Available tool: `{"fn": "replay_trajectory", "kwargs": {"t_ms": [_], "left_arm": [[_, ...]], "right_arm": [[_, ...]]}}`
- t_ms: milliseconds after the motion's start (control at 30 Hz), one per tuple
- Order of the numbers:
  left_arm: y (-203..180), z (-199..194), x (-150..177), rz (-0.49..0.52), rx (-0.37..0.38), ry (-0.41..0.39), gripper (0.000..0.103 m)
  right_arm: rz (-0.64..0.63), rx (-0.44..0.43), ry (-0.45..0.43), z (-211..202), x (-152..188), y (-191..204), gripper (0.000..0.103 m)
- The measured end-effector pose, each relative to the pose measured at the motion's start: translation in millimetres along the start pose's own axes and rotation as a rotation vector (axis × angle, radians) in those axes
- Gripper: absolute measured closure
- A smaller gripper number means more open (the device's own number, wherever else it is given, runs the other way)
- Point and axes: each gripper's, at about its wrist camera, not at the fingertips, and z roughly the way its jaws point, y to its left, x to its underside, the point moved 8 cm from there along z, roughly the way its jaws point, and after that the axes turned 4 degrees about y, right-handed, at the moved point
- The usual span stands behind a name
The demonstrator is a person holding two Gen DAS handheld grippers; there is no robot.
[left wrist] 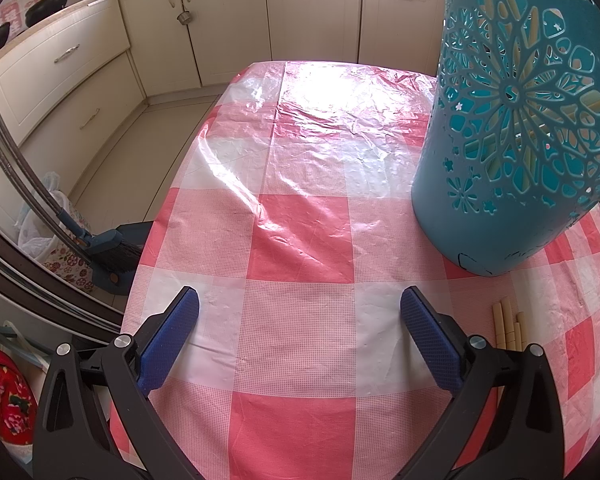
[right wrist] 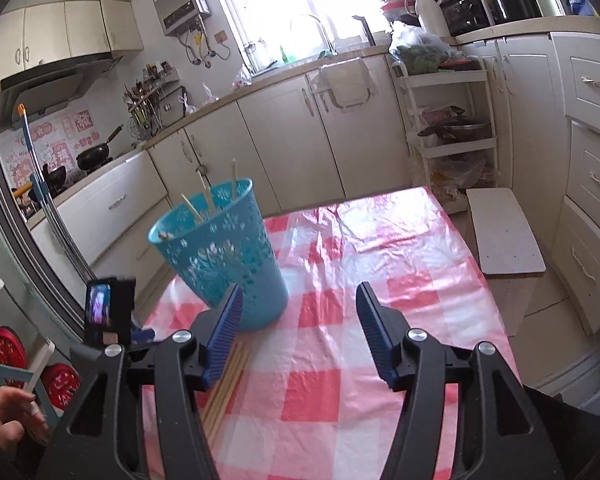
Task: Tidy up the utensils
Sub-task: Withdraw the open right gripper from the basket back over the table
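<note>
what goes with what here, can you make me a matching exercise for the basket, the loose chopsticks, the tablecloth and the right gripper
Things:
1. basket
2. loose chopsticks
3. tablecloth
4. right gripper

Descriptions:
a. pink and white checks
b. open, holding nothing
c. teal, upright, chopsticks standing inside
d. flat on the table in front of the basket

Pairs: 1-c, 2-d, 3-a, 4-b

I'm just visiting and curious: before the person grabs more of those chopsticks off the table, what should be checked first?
1. Right tongs open and empty: ok, nothing between the pads.
2. Left tongs open and empty: ok.
3. Loose chopsticks lined up with the right tongs: not ok, they lie under the left finger, off to the side.
4. Blue basket upright on the checked tablecloth: ok.
5. Room in the basket: ok, only a few chopsticks stand in it.
6. How many chopsticks remain: cannot tell, partly hidden.
</note>
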Motion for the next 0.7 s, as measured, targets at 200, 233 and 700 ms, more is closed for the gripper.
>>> {"fn": "replay_trajectory", "kwargs": {"t_ms": [200, 233, 700], "left_arm": [[0.2, -0.1, 0.1, 0.0, 0.0, 0.0, 0.006], [0.2, -0.1, 0.2, 0.0, 0.0, 0.0, 0.006], [0.3, 0.1, 0.0, 0.001, -0.002, 0.001, 0.006]], "right_arm": [[0.031, -0.017, 0.103, 19.0, 37.3, -2.8, 0.046], [0.025, -0.029, 0.119, 24.2, 40.2, 1.1, 0.046], [-0.084, -0.062, 0.367, 89.2, 95.3, 60.6, 0.06]]}}
